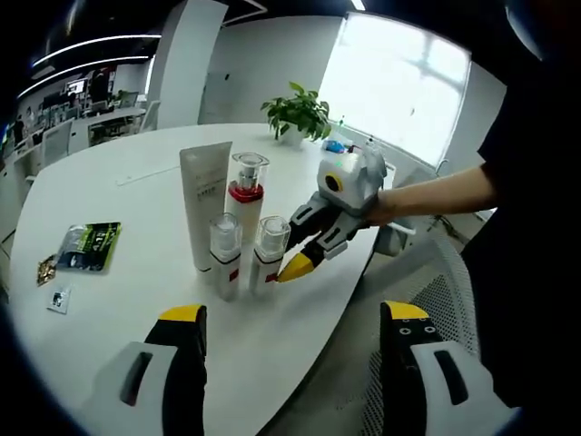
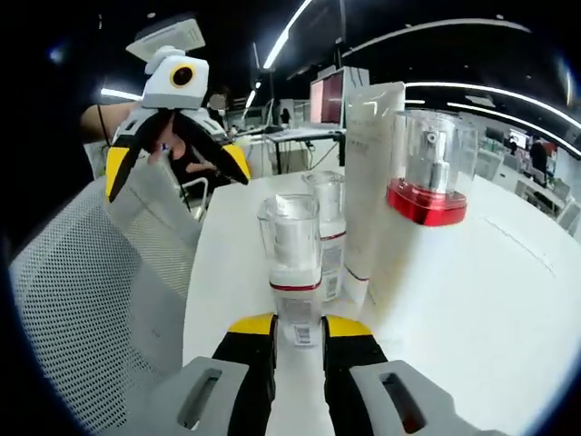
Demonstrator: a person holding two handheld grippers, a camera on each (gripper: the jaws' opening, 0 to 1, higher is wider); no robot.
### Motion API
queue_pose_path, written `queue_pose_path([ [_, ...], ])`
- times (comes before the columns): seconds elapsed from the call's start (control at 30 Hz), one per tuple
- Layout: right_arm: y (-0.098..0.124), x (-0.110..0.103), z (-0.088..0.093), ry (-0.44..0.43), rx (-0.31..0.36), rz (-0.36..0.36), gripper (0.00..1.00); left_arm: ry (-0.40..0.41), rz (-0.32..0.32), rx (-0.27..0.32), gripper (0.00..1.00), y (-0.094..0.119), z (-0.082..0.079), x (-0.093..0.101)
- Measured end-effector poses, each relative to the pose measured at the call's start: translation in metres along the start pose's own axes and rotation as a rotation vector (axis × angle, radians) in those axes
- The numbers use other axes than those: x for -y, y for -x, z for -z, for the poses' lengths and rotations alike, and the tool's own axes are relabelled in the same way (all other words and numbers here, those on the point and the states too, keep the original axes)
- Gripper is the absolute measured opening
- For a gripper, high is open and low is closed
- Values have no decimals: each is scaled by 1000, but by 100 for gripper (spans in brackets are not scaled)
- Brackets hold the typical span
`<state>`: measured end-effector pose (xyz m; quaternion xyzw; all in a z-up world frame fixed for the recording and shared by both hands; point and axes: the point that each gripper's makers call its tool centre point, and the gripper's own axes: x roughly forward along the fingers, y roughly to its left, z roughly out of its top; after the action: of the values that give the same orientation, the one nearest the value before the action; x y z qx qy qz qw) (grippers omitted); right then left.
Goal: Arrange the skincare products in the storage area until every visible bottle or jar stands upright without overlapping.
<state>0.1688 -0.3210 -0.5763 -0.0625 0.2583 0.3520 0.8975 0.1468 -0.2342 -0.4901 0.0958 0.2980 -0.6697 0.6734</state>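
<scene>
Four skincare products stand upright in a tight cluster on the white table (image 1: 109, 182). They are a white tube (image 1: 207, 204), a tall pump bottle with a red band (image 1: 247, 193) and two small clear-capped bottles (image 1: 225, 254), (image 1: 270, 250). My right gripper (image 1: 292, 267) reaches in from the right, shut low on the nearer small bottle (image 2: 290, 250), whose base sits between my right gripper's (image 2: 300, 327) yellow tips. Behind it are the second small bottle (image 2: 329, 227), the tube (image 2: 372, 173) and the pump bottle (image 2: 428, 168). My left gripper (image 1: 295, 313) is open and held back from the cluster, its fingers (image 2: 116, 173) spread with nothing between them.
A green packet (image 1: 91, 245) and two small sachets (image 1: 45, 270) lie on the table's left side. A potted plant (image 1: 298, 113) stands at the far edge. A white mesh chair (image 2: 91, 300) sits just past the near table edge, beside a person's arm (image 1: 436, 193).
</scene>
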Motion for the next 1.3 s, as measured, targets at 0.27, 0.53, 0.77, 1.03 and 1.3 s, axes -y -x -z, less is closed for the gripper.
queue_pose_path([
  [0.27,-7,5,2,-25,2,34,13,2,7,-7,71,-1,1,1],
  [0.53,-9,16,1,3,-13,42,12,2,11,-16,70,-2,3,-1],
  [0.77,-12,20,-2,45,-34,28,12,8,10,-20,70,-3,5,-1],
  [1.03,-14,21,-6,69,-45,13,12,18,13,-35,70,-3,10,-1],
  [1.3,-13,21,-7,53,-42,13,12,20,12,-43,70,-5,13,-3],
])
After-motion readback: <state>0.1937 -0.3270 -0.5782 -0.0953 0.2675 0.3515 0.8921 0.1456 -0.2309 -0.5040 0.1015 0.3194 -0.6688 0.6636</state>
